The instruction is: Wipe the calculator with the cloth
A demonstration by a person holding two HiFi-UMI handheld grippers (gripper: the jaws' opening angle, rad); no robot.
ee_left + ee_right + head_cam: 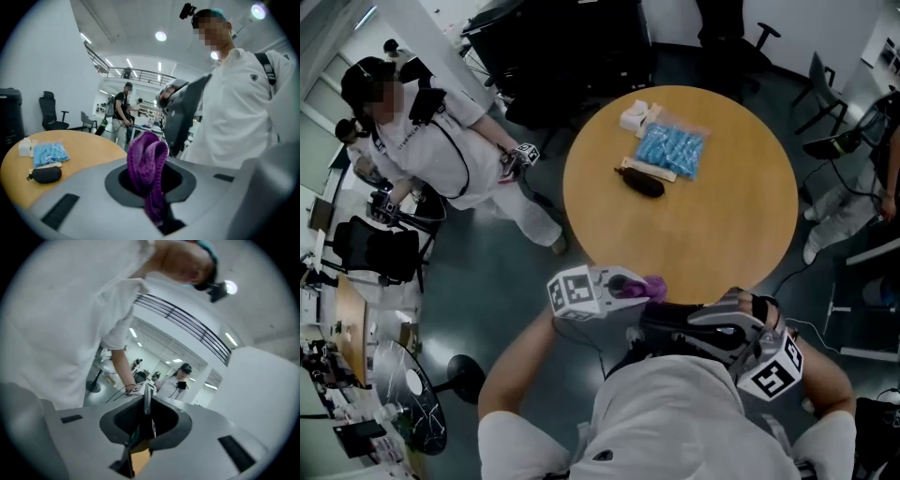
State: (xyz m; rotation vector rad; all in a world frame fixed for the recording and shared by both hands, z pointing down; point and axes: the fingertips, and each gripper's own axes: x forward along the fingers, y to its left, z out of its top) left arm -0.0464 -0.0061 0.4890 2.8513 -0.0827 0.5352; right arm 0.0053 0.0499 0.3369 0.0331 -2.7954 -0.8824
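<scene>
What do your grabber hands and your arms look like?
The left gripper and the right gripper are both smooth light-grey shells with a dark oval hollow around the jaws. Each carries a white cube printed with black square markers. The person wears a white short-sleeved shirt.

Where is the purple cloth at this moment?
The purple cloth is clamped in the left gripper, low centre in the head view at the round table's near edge, left of the right gripper, which grips a thin flat item.
</scene>
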